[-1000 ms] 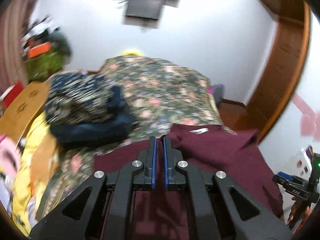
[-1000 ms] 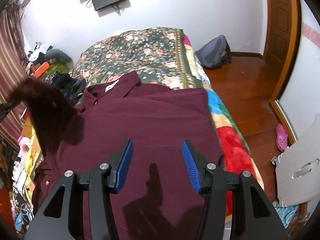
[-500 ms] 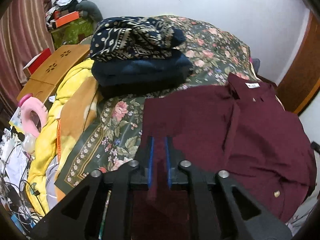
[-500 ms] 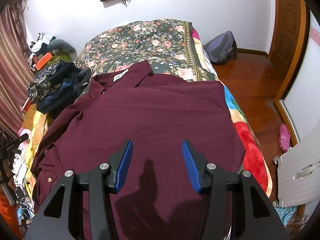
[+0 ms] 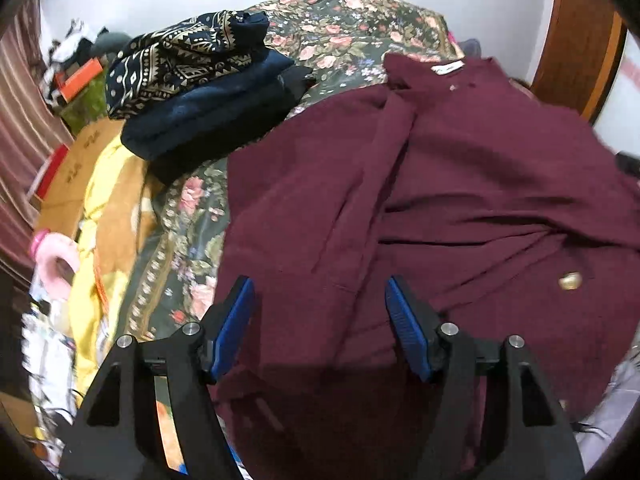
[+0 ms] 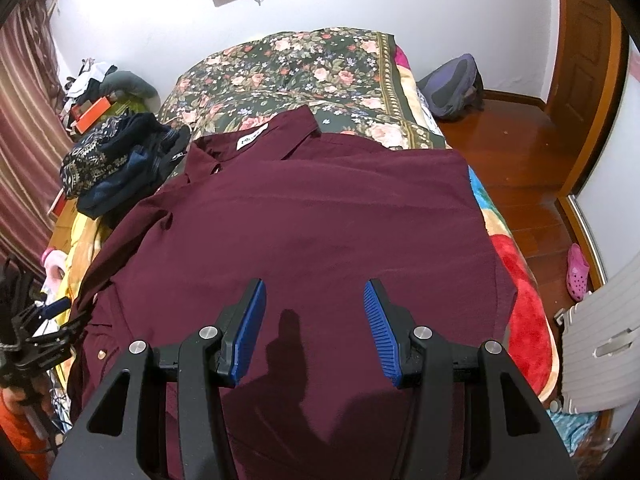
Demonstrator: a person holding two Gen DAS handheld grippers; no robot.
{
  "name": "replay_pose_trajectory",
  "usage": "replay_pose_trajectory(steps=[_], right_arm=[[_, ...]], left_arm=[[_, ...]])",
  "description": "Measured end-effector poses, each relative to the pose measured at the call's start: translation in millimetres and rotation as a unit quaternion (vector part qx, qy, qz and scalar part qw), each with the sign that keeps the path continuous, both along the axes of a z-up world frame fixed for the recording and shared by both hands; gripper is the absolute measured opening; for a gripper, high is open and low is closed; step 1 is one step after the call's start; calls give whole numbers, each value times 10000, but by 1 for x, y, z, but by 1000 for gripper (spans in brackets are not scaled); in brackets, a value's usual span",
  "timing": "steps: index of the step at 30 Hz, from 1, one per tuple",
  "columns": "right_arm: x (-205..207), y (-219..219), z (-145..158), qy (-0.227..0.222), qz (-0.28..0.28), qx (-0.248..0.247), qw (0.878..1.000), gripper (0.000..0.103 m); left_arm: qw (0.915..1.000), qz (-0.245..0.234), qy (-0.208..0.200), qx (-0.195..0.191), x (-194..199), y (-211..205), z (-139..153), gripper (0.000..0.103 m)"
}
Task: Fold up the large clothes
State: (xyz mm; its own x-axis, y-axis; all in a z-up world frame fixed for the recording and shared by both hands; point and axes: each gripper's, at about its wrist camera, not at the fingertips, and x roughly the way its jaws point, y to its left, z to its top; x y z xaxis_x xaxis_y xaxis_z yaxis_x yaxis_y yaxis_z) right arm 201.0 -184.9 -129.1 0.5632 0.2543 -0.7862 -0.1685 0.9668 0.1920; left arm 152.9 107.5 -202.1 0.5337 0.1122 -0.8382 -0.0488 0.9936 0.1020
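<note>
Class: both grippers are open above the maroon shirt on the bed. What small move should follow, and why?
Probably lower the left gripper to pinch the maroon collared shirt's folded-in left edge. The right gripper also hangs open, and the left sleeve lies rumpled across the body, so it likely needs smoothing.

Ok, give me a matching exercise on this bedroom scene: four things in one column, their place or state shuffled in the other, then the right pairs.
Things:
1. maroon shirt
2. stack of dark folded clothes
3. pink clog
4. left gripper

Places or states:
A. on the wooden floor beside the bed
B. open, with nothing between its fingers
C. spread out on the bed, collar at the far end
D. piled on the bed to the left of the shirt

Pairs: 1-C, 2-D, 3-A, 4-B
</note>
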Motion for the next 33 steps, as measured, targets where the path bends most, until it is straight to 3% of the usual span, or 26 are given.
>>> replay_pose_trajectory(steps=[3,10,17,22,28,30,32,33], right_arm=[[-1,-1,0,-9,-12,-61,10000,47],[6,-17,-2,16,-284,-66,9996,47],[12,-28,-2,0,-523,-119,9986,47],[14,-33,0,-92,-650,-364,9972,47],[20,-37,16,-407,-529,-810,9945,47],[25,-42,21,-501,-470,-820,9943,55],[30,-48,22,-516,-481,-703,9950,72],[34,-54,22,-537,-502,-566,9957,73]], left_arm=[[9998,161,11,125,13,14,3,67],[9971,552,-466,225,55,75,35,69],[9899,1371,37,360,118,139,-3,69],[9867,1613,196,-37,119,153,-19,69],[9915,1239,134,-385,103,136,-14,69],[9919,1103,124,-616,99,134,-15,71],[9900,1069,146,-905,97,137,-20,76],[9884,1082,167,-1052,96,140,-25,79]])
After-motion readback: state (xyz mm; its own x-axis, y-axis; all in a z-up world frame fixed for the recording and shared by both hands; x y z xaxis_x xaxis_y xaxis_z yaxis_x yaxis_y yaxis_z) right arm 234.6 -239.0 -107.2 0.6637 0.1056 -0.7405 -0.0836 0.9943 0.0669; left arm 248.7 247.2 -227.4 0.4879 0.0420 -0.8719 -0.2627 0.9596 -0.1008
